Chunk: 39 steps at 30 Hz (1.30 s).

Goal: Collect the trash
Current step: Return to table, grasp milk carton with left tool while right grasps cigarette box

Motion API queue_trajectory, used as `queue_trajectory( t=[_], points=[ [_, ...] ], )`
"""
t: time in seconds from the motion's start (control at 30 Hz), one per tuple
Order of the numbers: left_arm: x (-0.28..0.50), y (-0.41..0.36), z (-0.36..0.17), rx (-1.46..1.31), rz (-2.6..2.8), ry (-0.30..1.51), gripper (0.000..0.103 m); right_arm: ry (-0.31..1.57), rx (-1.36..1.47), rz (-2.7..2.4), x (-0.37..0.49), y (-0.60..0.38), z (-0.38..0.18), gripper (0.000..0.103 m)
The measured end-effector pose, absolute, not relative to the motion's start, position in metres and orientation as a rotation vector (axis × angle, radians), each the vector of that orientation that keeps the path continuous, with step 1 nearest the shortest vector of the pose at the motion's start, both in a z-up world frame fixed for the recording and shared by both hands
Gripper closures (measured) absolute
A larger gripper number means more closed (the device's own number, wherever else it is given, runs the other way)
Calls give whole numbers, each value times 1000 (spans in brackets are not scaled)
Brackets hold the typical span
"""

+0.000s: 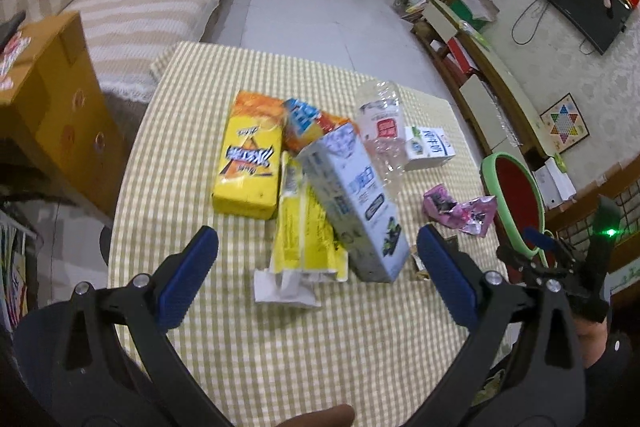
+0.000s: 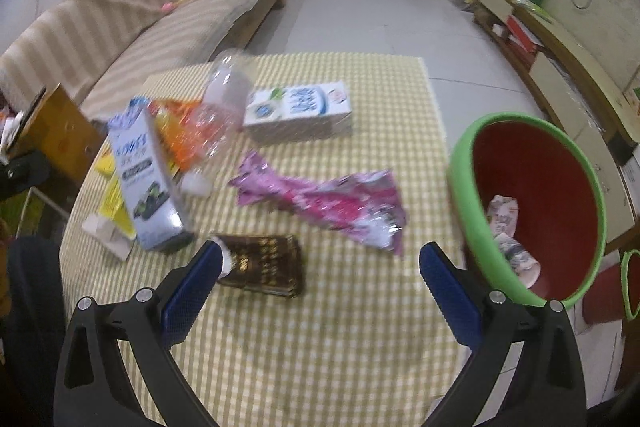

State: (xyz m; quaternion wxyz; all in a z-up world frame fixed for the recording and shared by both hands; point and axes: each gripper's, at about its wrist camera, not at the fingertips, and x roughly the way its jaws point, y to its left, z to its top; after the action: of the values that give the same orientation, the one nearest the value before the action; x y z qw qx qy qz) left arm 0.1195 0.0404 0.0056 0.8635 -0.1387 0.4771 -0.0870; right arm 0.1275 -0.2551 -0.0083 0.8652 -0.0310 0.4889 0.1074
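On the checked tablecloth (image 2: 320, 347) the trash lies in a loose heap, none of it gripped. Both tools are spread wide and empty: the left gripper (image 1: 318, 269) hovers over the near end of the blue-and-white carton (image 1: 352, 203), which leans on a yellow wrapper (image 1: 304, 239) beside the yellow snack box (image 1: 248, 167); the right gripper (image 2: 320, 267) hangs above a dark flat packet (image 2: 260, 265), with the pink foil wrapper (image 2: 320, 203) just beyond.

At the table's right edge stands the green-rimmed bin (image 2: 460, 187), red inside — a few crumpled papers already lie in it.

Risks, as I judge them: the carton rests tilted on other pieces, so a careless pinch may drag the wrapper along or knock the clear crushed bottle (image 1: 380, 123) rolling. The flat packet lies flush with the cloth — the fingers could slide over it or snag the fabric. The bin's rim sits close to the right finger, so a wide swing might nudge it.
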Motion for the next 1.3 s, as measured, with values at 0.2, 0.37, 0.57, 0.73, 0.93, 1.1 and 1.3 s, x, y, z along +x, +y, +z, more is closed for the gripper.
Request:
queue_trajectory(
  t=[0.2,0.37,0.57,0.73,0.93,1.1,1.3],
  points=[
    [127,35,-5,-331,-210,1026,6,1048,-100,271,124,-239,-19,7],
    [144,24,-19,-352,-207,1069,6,1075,-110,293,124,-234,-30,7],
    [167,7,-29,-360,-190,1107,6,1114,-117,318,127,-234,-40,7],
    [182,-4,-35,-344,-159,1128,8,1129,-127,346,129,-231,-48,7],
    [194,-13,-44,-345,-130,1151,13,1158,-124,358,136,-228,-61,7],
    [199,-17,-51,-341,-121,1161,19,1175,-118,398,147,-220,-74,7],
    [203,-17,-51,-323,-120,1151,42,1155,-177,459,144,-203,-79,9]
  ],
)
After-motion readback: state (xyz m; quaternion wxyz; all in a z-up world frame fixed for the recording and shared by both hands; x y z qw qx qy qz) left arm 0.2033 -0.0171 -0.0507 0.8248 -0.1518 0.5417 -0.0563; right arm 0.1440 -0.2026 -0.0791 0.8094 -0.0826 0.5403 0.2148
